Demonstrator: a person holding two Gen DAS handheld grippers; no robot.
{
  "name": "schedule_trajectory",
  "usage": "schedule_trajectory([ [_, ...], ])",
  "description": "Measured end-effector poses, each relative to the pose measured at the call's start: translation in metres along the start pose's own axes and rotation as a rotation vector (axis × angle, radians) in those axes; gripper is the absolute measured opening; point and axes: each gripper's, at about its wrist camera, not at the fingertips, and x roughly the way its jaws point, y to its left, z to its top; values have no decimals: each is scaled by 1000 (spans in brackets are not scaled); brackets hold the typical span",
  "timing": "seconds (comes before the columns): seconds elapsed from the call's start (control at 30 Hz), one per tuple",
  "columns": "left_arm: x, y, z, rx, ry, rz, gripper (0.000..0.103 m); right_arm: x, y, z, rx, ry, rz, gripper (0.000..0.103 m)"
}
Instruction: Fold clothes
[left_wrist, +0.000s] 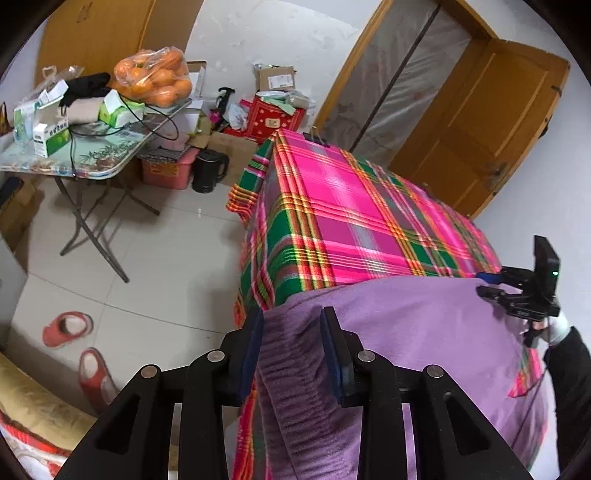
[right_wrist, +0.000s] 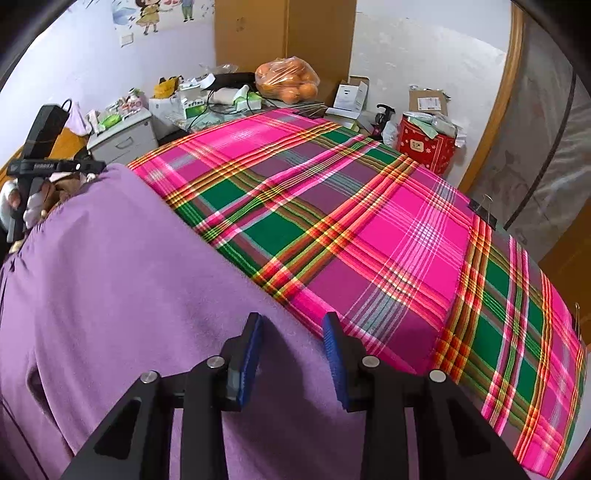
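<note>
Purple garment (left_wrist: 424, 332) lies on the near end of the plaid-covered table (left_wrist: 332, 221); in the left wrist view, the left gripper (left_wrist: 291, 332) stands partly open over the garment's ribbed edge, pads not pressing it. In the right wrist view, the right gripper (right_wrist: 293, 339) hovers partly open over the garment's far edge, gripping nothing.
</note>
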Motion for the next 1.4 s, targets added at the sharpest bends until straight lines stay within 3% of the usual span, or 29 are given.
schedule_trajectory([
  [0.13, 4, 1, -4, -5, 21, -16, 36, 1, 2, 0, 10, 1, 4, 26],
  [0.23, 7, 0, -4, -20, 9, -11, 35, 1, 4, 2, 21, 4, 3, 13],
  [0.33, 5, -1, -3, -19, -2, 10, 7, 1, 8, 3, 10, 19, -5, 5],
  [0.43, 0, -1, -4, -15, -21, 51, 0, -1, 11, 4, -5, 21, -19, 4],
  [0.57, -6, 0, -2, -21, -63, 104, 0, -4, 11, 8, 0, 0, -39, 4],
  [0.7, -7, 15, 0, -89, -44, 26, 3, -1, 13, 8, 1, 8, -40, 4],
  [0.77, -6, 24, -1, -132, -25, 5, 30, 0, 13, 7, 4, 7, -39, 4],
  [0.83, -7, 30, -5, -152, -26, -38, 44, 1, 11, 7, 11, 3, -36, 4],
  [0.97, -4, 31, -8, -166, -16, -79, 53, 3, 11, 7, 13, 3, -37, 4],
  [1.1, 9, 27, -5, -167, 28, -110, 54, 3, 9, 6, 22, 1, -34, 4],
  [1.27, 28, 15, -5, -134, 100, -90, 52, 3, 10, 7, 19, 5, -37, 4],
  [1.3, 24, 14, -5, -131, 83, -77, 47, 3, 10, 7, 15, 6, -38, 4],
  [1.33, 21, 13, -4, -127, 65, -64, 32, 2, 11, 7, 11, 6, -39, 4],
  [1.4, 13, 8, -3, -109, 26, -30, 29, 1, 11, 8, 2, 7, -41, 4],
])
